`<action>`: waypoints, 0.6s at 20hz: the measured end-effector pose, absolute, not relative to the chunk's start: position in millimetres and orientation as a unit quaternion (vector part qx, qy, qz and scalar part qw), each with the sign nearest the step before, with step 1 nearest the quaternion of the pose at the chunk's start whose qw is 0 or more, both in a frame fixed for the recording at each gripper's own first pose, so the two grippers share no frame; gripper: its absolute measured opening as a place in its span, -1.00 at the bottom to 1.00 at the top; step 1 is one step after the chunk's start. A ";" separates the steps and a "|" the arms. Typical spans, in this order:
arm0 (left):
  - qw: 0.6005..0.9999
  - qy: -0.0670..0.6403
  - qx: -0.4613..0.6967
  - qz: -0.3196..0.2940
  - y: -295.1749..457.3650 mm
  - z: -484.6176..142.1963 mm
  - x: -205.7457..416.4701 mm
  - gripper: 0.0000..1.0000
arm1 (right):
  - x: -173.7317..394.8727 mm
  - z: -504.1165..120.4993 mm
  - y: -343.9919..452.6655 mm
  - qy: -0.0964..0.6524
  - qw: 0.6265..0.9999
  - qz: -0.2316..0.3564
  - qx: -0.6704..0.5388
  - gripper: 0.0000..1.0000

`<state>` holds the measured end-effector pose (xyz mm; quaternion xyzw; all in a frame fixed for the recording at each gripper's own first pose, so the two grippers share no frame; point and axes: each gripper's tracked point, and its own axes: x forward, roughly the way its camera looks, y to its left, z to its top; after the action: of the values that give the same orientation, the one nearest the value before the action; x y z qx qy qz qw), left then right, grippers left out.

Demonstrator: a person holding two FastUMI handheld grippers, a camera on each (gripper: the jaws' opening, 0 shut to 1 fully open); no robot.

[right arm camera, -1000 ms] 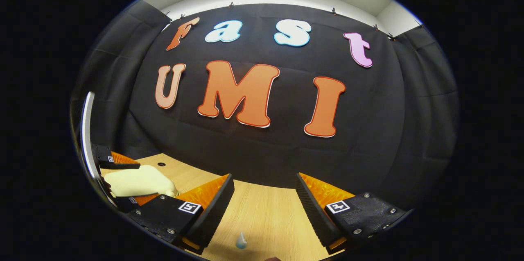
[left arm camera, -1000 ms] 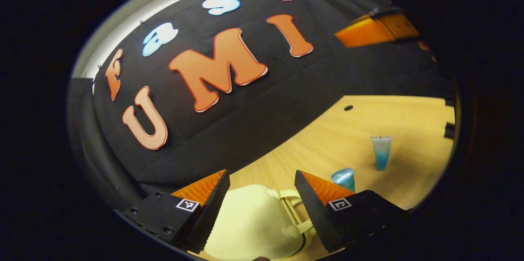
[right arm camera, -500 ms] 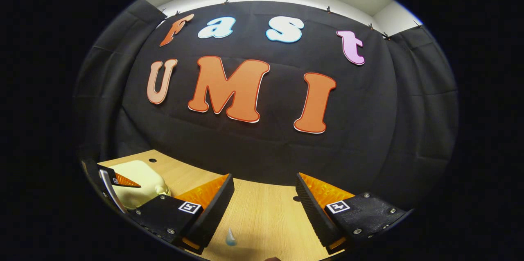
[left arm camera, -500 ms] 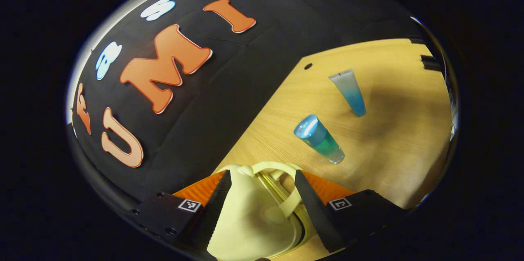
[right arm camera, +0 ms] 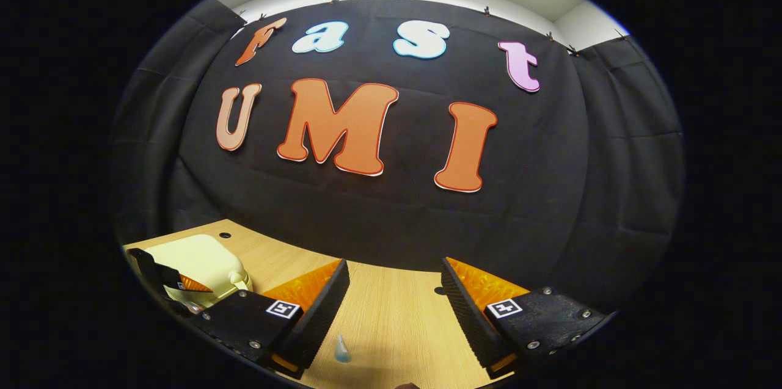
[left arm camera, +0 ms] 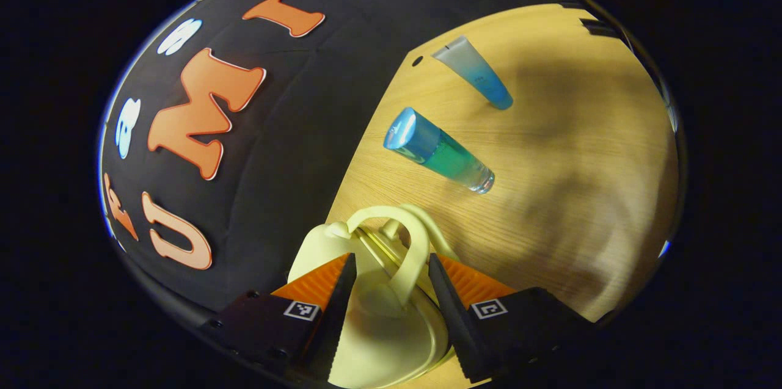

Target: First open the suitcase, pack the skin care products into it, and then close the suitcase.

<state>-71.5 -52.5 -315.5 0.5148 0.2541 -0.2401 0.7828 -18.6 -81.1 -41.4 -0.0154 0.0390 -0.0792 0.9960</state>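
Note:
A small pale yellow suitcase point(left arm camera: 372, 316) lies shut on the wooden table point(left arm camera: 568, 181), low in the left gripper view. My left gripper point(left arm camera: 388, 270) is open, its fingers standing on either side of the suitcase's looped handle point(left arm camera: 410, 248) without pressing on it. Beyond lie a blue-green bottle point(left arm camera: 441, 152) and a clear-to-blue tube point(left arm camera: 474, 72), both on the table. In the right gripper view my right gripper point(right arm camera: 394, 291) hangs open above the table with nothing between its fingers. The suitcase point(right arm camera: 198, 258) sits at its far left, with the left gripper point(right arm camera: 168, 277) over it. The tube's end point(right arm camera: 342, 350) peeks out below.
The black cloth wall point(right arm camera: 391, 212) runs close behind the table's back edge. A small round hole point(left arm camera: 417, 61) marks the tabletop near the tube. Bare wood stretches to the right of the bottle and tube in the left gripper view.
My left gripper has tipped down and moved in over the suitcase; its fingers have narrowed slightly around the handle. The right gripper has drifted only a little.

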 end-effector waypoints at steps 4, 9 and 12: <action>0.747 0.225 0.574 -0.249 -59.2 -321.8 -69.2 -0.20 | -21.7 -40.6 -79.7 0.039 0.996 -0.076 -0.018 0.91; 0.791 0.261 0.497 -0.244 -56.0 -314.8 -65.9 -0.75 | -23.3 -41.2 -80.1 0.041 0.996 -0.074 -0.025 0.91; 0.820 0.248 0.461 -0.234 -53.9 -291.1 -60.4 -0.76 | -21.4 -42.3 -77.7 0.043 0.996 -0.073 -0.027 0.90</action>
<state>-60.4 -53.9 -291.1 0.4607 0.2481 -0.2335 0.8195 -21.4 -77.7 -42.3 -0.0273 0.0430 -0.0731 0.9960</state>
